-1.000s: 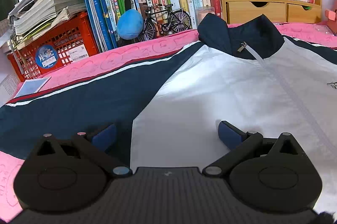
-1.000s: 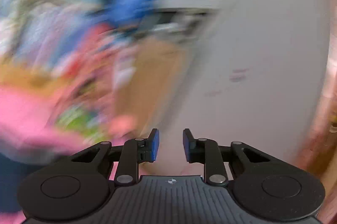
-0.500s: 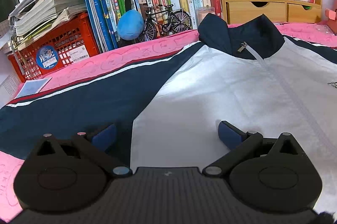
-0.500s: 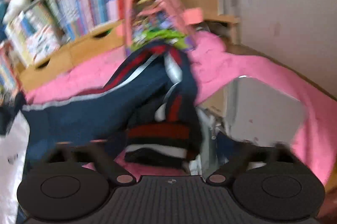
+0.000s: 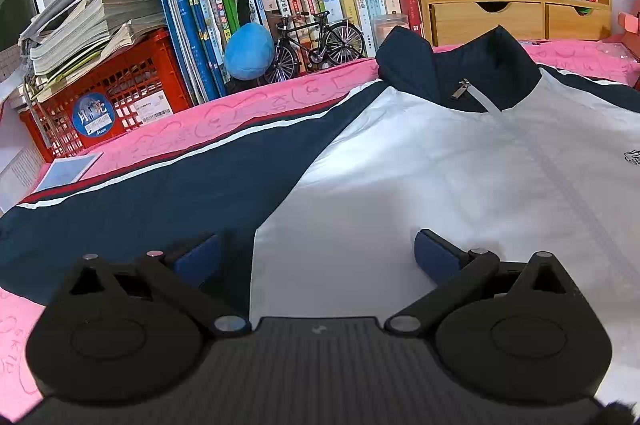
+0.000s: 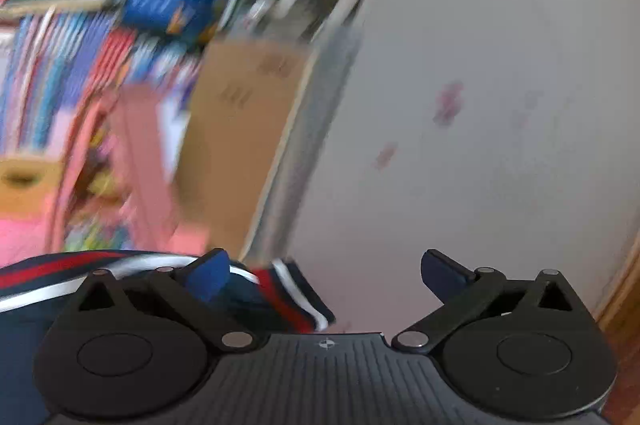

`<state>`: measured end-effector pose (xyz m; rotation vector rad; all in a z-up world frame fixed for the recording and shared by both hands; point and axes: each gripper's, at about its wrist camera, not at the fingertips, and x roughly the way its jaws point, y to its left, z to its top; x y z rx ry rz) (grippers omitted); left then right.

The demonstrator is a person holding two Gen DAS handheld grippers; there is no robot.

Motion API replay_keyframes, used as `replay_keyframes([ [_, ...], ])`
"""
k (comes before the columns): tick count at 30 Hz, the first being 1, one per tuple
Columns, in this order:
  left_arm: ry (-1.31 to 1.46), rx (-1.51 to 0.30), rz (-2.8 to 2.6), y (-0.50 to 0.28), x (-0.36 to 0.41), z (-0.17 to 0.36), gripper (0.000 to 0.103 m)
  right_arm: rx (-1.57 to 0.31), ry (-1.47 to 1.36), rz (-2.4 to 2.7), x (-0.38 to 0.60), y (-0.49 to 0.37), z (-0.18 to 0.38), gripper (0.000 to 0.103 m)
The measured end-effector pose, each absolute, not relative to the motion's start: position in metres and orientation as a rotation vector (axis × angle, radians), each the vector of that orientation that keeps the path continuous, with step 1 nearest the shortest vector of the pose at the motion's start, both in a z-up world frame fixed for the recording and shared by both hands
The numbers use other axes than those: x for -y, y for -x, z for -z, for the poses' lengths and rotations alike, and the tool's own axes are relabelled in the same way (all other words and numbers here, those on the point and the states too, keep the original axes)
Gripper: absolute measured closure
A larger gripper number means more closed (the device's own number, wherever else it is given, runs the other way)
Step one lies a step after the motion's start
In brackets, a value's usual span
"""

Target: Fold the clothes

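Observation:
A white and navy zip jacket (image 5: 440,165) lies spread flat on a pink cloth (image 5: 240,113), with its navy collar (image 5: 452,65) toward the books. My left gripper (image 5: 314,249) hovers open over the seam where the navy sleeve (image 5: 160,201) meets the white front, holding nothing. In the blurred right wrist view, my right gripper (image 6: 324,271) has its jaws opening wide. The other sleeve's striped red, white and navy cuff (image 6: 296,293) lies below, beside the left finger. No pad presses on it.
Behind the jacket stand rows of books, a red crate (image 5: 120,97) stacked with papers, a blue plush ball (image 5: 248,51), a toy bicycle (image 5: 316,45) and wooden drawers (image 5: 516,17). The right view faces a pale wall (image 6: 500,105) and a cardboard box (image 6: 248,129).
The left view is unchanged. The right gripper went from nearly shut to wide open. Its view dipped down onto the striped sleeve, then swung back up toward the wall.

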<state>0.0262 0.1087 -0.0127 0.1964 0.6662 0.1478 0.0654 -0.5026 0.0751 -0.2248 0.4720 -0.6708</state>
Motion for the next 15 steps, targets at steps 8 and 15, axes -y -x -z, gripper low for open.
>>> replay_keyframes([
  [8, -0.235, -0.661, 0.005, -0.018, -0.110, -0.009, 0.000, -0.557, 0.130, 0.166, 0.420, -0.056, -0.045, 0.000],
  [15, -0.323, -0.549, 0.220, -0.050, -0.124, -0.060, 0.000, -0.533, 0.141, -0.438, 0.295, -0.102, -0.041, 0.000],
])
